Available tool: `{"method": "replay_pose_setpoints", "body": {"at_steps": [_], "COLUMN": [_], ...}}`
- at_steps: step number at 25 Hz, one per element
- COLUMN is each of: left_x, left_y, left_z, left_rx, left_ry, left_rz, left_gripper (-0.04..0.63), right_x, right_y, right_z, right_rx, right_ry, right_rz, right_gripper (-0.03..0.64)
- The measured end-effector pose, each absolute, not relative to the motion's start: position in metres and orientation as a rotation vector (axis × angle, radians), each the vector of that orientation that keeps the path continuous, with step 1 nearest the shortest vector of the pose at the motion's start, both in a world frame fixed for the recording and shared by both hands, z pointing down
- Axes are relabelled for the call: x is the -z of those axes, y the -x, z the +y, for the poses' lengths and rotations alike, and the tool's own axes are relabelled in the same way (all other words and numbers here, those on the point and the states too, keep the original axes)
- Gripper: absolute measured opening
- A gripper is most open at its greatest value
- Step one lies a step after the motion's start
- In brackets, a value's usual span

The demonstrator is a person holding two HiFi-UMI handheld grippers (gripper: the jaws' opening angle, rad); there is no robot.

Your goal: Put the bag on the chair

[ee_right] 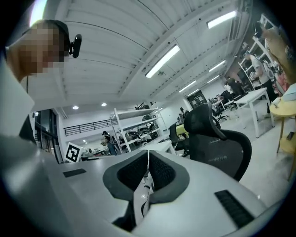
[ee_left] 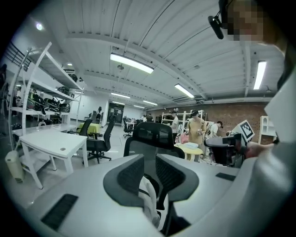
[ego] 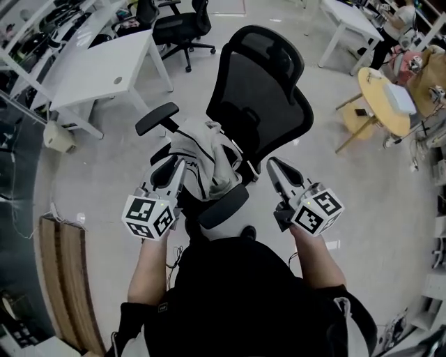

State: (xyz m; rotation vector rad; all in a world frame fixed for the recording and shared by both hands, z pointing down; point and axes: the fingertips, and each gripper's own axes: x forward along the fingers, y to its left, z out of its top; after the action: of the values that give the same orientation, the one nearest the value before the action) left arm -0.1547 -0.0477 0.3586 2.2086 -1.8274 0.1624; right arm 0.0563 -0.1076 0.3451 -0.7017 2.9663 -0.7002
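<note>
A black mesh office chair [ego: 261,97] stands in the middle of the head view. A grey-white bag [ego: 205,157] lies crumpled on its seat. My left gripper [ego: 180,167] points at the bag's left side, close to it. In the left gripper view its pads [ee_left: 132,176] stand a small gap apart with nothing pinched; the bag [ee_left: 149,203] shows below through the gap, with the chair's headrest [ee_left: 152,134] beyond. My right gripper [ego: 272,162] hangs beside the chair's right side, clear of the bag. Its jaws [ee_right: 148,155] meet at the tips, empty, with the chair's back [ee_right: 217,143] to their right.
A white desk [ego: 104,70] stands at the far left with other black chairs [ego: 181,28] behind it. A round yellow table [ego: 383,97] is at the right, another white table [ego: 348,21] at the back. Wooden boards [ego: 66,279] lie at the lower left. People [ee_left: 196,127] stand far off.
</note>
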Motion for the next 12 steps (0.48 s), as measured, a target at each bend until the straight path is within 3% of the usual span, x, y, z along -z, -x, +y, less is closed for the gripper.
{"method": "replay_pose_setpoints", "body": {"at_steps": [6,12], "left_x": [-0.341,-0.313], "left_y": [0.098,0.089], "left_z": [-0.041,-0.028], "left_rx": [-0.169,-0.238], "left_ry": [-2.213,-2.263], "left_rz": [-1.866,-1.908], "left_gripper": [0.084,0.078], "right_x": [-0.336,-0.312], "right_y": [-0.094,-0.113], "right_z": [-0.101,-0.093], "right_rx": [0.579,0.375], "right_ry": [0.589,0.625], "right_rz": [3.049,3.087], "right_gripper": [0.034,0.032]}}
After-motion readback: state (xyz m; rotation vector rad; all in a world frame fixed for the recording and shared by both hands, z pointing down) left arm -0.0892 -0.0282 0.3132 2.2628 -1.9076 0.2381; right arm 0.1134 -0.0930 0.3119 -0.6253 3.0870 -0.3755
